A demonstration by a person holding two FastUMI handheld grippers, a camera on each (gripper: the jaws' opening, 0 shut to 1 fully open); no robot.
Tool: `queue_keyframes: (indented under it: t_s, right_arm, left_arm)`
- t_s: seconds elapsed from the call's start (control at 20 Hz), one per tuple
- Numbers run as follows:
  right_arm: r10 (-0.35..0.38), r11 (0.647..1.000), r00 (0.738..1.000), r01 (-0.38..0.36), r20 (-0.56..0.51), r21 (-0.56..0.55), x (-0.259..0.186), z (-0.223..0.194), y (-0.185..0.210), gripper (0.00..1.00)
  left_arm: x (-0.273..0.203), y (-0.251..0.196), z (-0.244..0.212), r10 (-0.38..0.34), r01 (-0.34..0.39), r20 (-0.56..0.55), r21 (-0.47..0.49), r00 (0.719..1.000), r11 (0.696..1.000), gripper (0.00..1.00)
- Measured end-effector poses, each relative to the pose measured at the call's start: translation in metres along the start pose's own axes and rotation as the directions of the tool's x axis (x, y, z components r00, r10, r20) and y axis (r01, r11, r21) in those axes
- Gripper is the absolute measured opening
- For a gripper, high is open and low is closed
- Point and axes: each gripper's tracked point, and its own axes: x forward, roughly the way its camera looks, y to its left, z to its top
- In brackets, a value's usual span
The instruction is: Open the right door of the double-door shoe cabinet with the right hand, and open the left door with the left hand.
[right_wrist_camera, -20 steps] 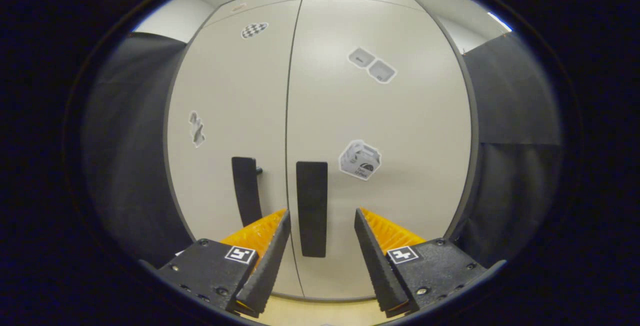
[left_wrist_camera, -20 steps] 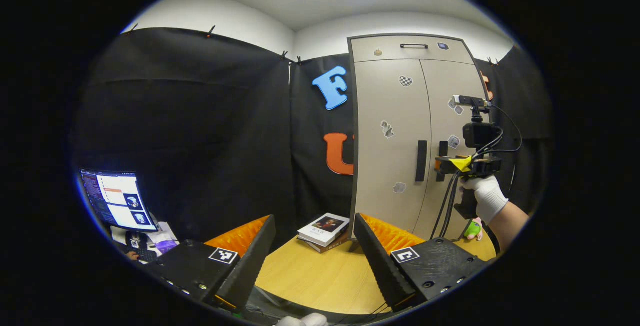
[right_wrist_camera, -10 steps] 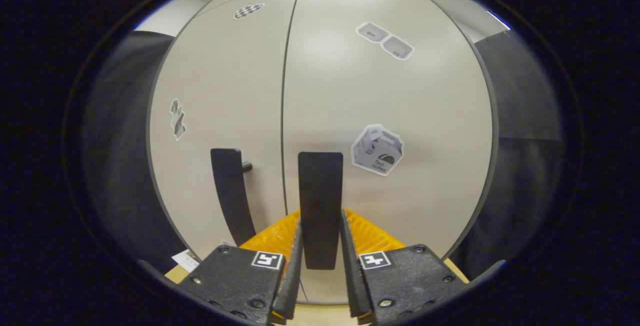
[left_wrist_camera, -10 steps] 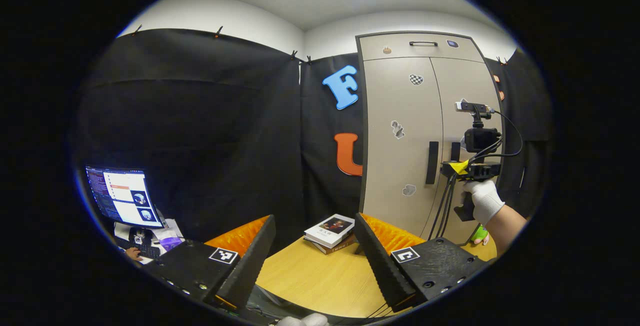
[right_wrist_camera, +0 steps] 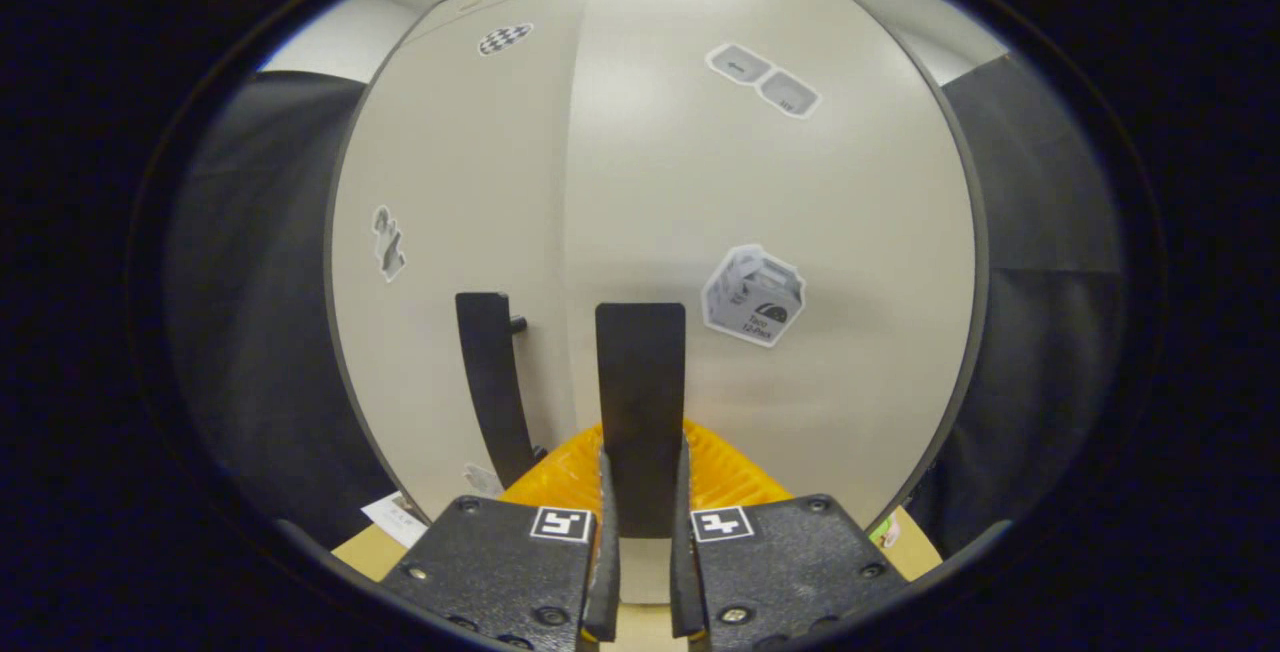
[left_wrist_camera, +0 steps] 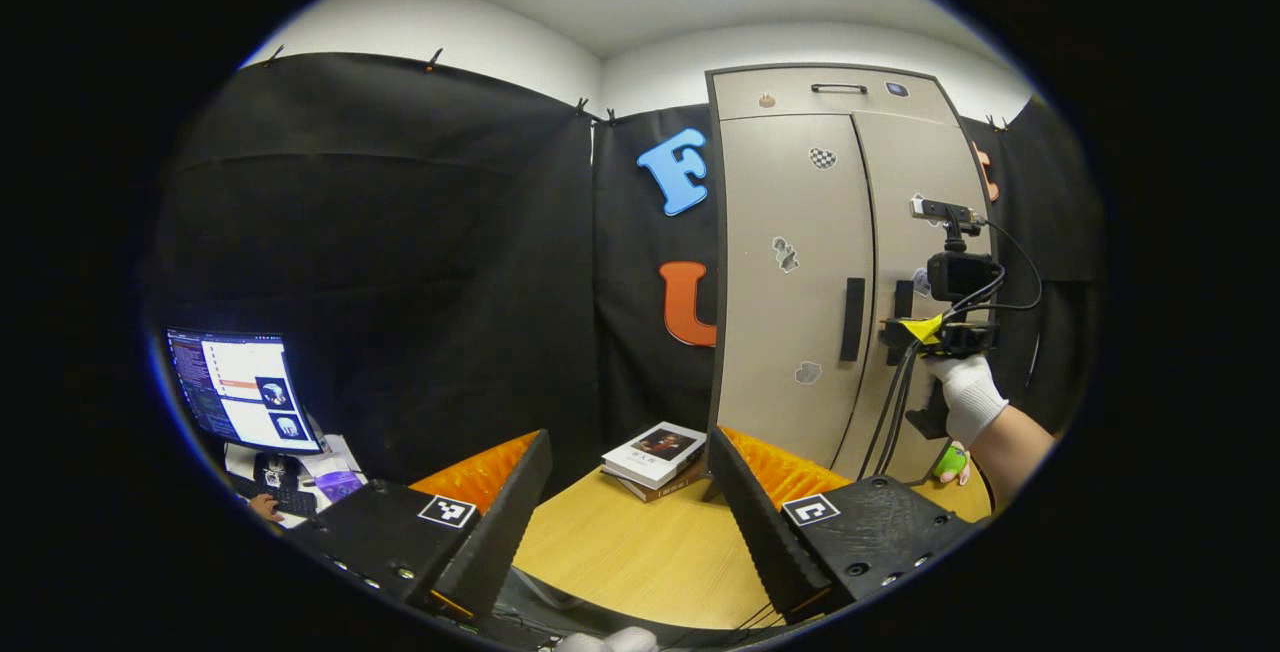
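We see the right gripper (right_wrist_camera: 640,492) clamped on the upright right door handle (right_wrist_camera: 640,392) at its 12 o'clock, while the left gripper (left_wrist_camera: 625,492), jaws apart, has the left door handle (left_wrist_camera: 854,319) far at 1 o'clock.

The right gripper (right_wrist_camera: 640,512) clamps the flat black vertical handle (right_wrist_camera: 640,402) of the beige cabinet's right door (right_wrist_camera: 780,192); the left door's black handle (right_wrist_camera: 490,382) stands just beside.

Right gripper (right_wrist_camera: 640,572) clamped, left gripper (left_wrist_camera: 625,522) spread
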Motion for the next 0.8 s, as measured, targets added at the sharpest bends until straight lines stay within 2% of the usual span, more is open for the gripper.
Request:
queue_keyframes:
  t_s: [0.45, 0.8]
  right_arm:
    - [0.009, 1.0, 1.0, -0.009, -0.016, -0.029, -0.081, -0.011, -0.026, 0.21]
    - [-0.044, 0.999, 0.999, 0.044, -0.014, -0.02, -0.135, -0.015, -0.065, 0.16]
  left_arm:
    - [-0.027, -0.012, 0.0, -0.13, 0.13, 0.02, 0.007, 0.991, 0.991, 0.96]
    - [-0.049, -0.023, -0.004, -0.228, 0.228, 0.022, 0.003, 0.973, 0.974, 0.96]
